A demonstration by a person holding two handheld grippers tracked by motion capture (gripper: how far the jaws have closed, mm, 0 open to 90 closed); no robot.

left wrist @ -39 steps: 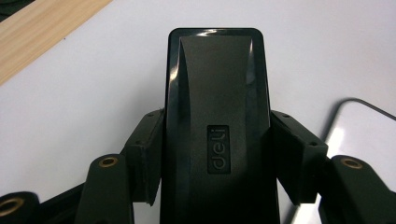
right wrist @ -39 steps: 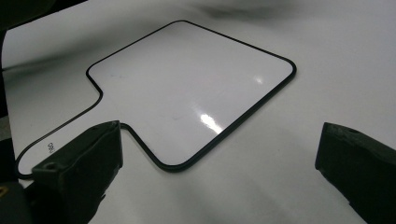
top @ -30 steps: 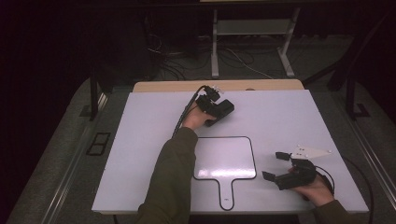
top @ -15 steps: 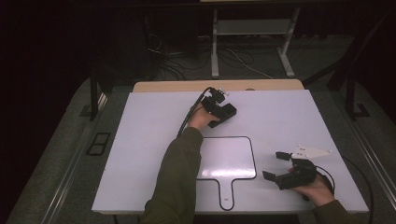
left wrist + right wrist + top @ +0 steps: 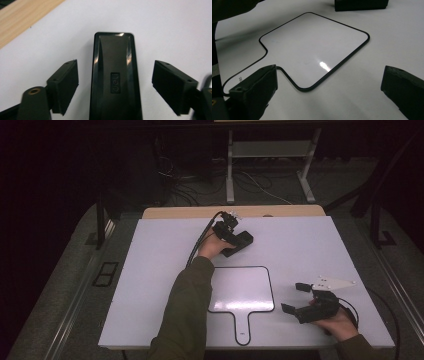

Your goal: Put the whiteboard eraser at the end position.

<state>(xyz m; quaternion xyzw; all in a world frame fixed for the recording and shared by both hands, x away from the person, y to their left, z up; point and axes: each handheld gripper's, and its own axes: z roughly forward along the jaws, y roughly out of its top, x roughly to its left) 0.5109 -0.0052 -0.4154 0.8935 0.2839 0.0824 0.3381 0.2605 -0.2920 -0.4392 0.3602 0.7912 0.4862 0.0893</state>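
A black eraser (image 5: 243, 241) (image 5: 115, 82) lies flat on the white table (image 5: 150, 270), beyond the far edge of a paddle-shaped whiteboard (image 5: 242, 290) (image 5: 312, 47) with a black rim and a handle toward the person. My left gripper (image 5: 234, 236) (image 5: 114, 63) straddles the eraser. Its jaws have just been opening, and both pads stand clear of the eraser's sides. My right gripper (image 5: 295, 298) (image 5: 329, 70) rests open at the table's front right, beside the whiteboard, with nothing between its jaws. In the right gripper view the eraser (image 5: 360, 4) lies past the board.
A wooden strip (image 5: 200, 212) (image 5: 22, 17) runs along the table's far edge. Cables and a metal stand (image 5: 270, 150) sit on the dark floor beyond. The left sleeve (image 5: 185, 310) crosses the table beside the whiteboard's left edge.
The left gripper's jaws have spread apart around the eraser, which now rests on the table. The left hand shifted only slightly. The right gripper stayed where it was.
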